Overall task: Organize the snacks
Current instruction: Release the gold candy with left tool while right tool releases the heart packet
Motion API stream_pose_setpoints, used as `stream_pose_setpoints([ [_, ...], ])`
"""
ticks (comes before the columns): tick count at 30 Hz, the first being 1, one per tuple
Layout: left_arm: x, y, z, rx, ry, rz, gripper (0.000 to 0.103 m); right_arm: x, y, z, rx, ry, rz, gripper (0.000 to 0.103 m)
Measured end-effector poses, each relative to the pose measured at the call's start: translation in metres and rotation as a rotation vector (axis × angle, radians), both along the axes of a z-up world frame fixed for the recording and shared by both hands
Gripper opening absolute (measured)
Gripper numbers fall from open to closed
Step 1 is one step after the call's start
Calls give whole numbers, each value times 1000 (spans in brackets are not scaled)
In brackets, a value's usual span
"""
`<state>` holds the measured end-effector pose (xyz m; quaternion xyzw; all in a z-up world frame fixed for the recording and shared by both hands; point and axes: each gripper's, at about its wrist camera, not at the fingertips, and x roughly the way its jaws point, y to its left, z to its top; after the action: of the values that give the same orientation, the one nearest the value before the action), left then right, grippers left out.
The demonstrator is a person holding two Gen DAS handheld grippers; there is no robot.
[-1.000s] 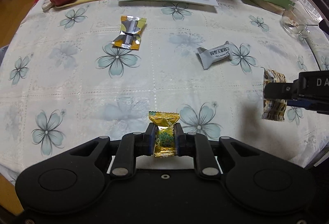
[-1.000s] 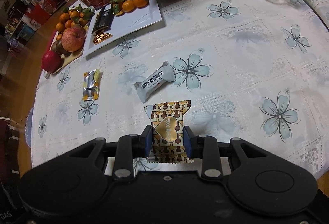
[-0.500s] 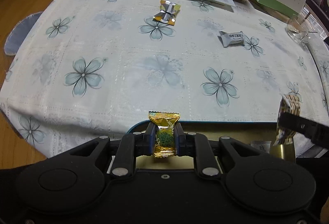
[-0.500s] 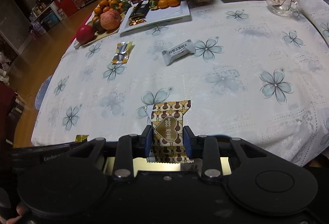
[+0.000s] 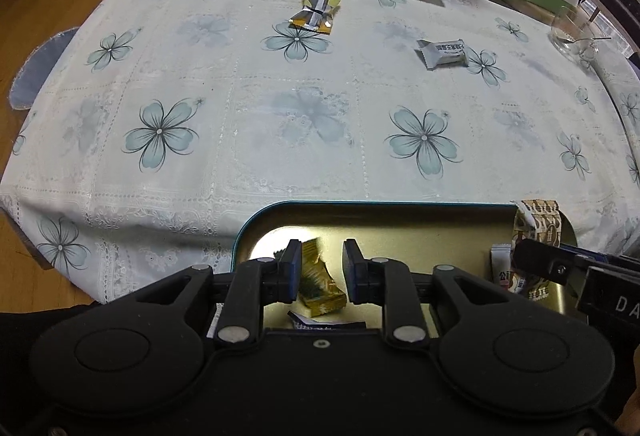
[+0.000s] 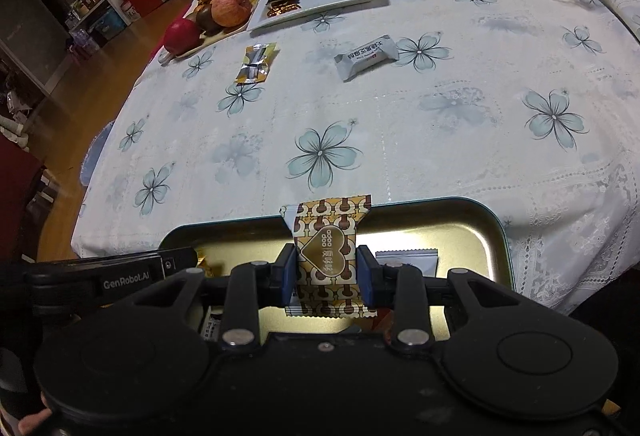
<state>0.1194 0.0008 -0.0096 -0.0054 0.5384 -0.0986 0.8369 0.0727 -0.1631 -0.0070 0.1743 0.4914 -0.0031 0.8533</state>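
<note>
Left gripper [image 5: 319, 270] jaws apart, small gold-wrapped candy [image 5: 318, 282] released into gold metal tin [image 5: 400, 220] for collecting. Right gripper [image 6: 326, 278] jaws clamped on brown-patterned heart snack packet [image 6: 326, 256], above tin, drop pending.

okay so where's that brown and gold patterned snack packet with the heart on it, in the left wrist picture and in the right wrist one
Left wrist view: the brown and gold patterned packet is at the far right, above the tin's right end, partly hidden by the right hand-held gripper.
Right wrist view: bottom centre, upright, clamped between that gripper's fingers above the tin.
Shared landmark: the gold-lined tin at the table's near edge.
</note>
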Motion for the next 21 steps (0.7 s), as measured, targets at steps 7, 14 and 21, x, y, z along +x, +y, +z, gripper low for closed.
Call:
stream_pose_setpoints([
  [7, 3, 2, -3, -8, 13, 16, 31, 4, 10, -3, -11, 11, 43, 35],
  [14, 5, 0, -4, 10, 9, 26, 31, 5, 12, -5, -24, 17, 49, 39],
  [21, 4, -3, -5, 39, 1, 22, 31, 6, 9, -8, -27, 35, 23, 41],
])
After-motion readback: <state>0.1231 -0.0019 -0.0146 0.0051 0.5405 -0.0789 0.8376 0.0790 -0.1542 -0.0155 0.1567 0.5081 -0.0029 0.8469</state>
